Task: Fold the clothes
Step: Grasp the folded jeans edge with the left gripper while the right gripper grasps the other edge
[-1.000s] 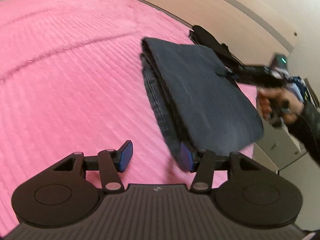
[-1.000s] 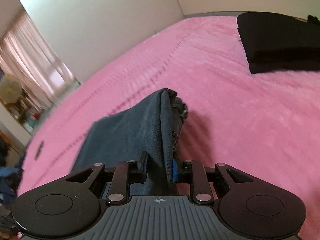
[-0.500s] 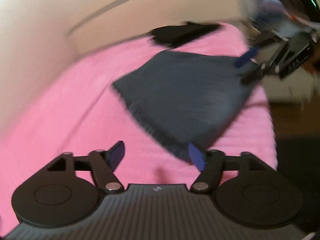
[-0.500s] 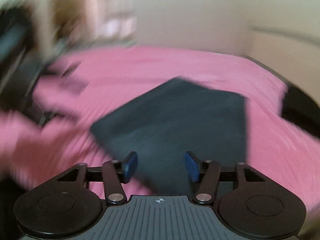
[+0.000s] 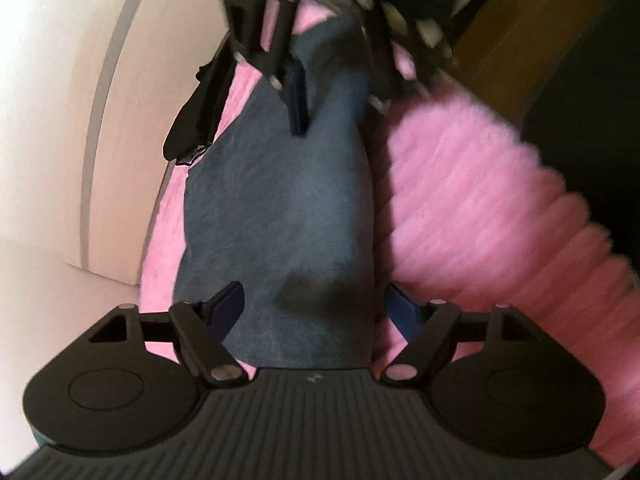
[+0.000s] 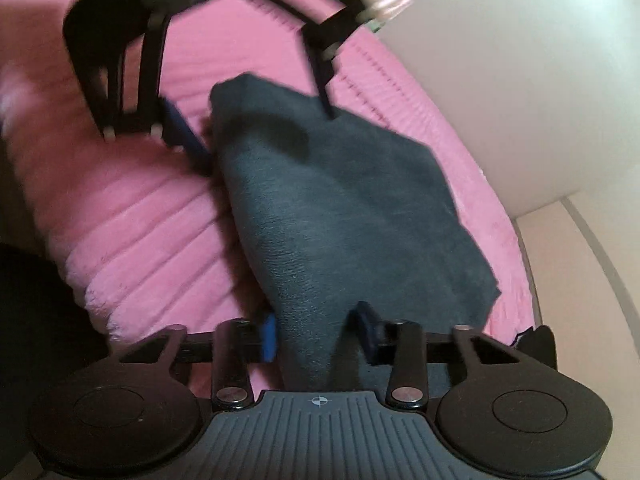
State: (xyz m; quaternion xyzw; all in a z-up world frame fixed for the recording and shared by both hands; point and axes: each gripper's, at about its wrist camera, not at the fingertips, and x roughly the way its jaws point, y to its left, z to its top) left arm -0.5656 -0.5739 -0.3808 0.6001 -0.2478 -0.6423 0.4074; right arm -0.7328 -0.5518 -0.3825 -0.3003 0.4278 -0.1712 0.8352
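Where folded garment lies, pink bedspread

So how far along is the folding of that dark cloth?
The dark grey garment already lies as a compact folded stack on the pink bedspread. In hand: the left gripper and right gripper face each other at its opposite ends, fingers open around the cloth, not clamped. Left: probably one more fold, or moving it beside the black pile.

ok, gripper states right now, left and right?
Left gripper: open, straddling one end of the folded dark grey garment, not clamped.
Right gripper: open, straddling the opposite end.
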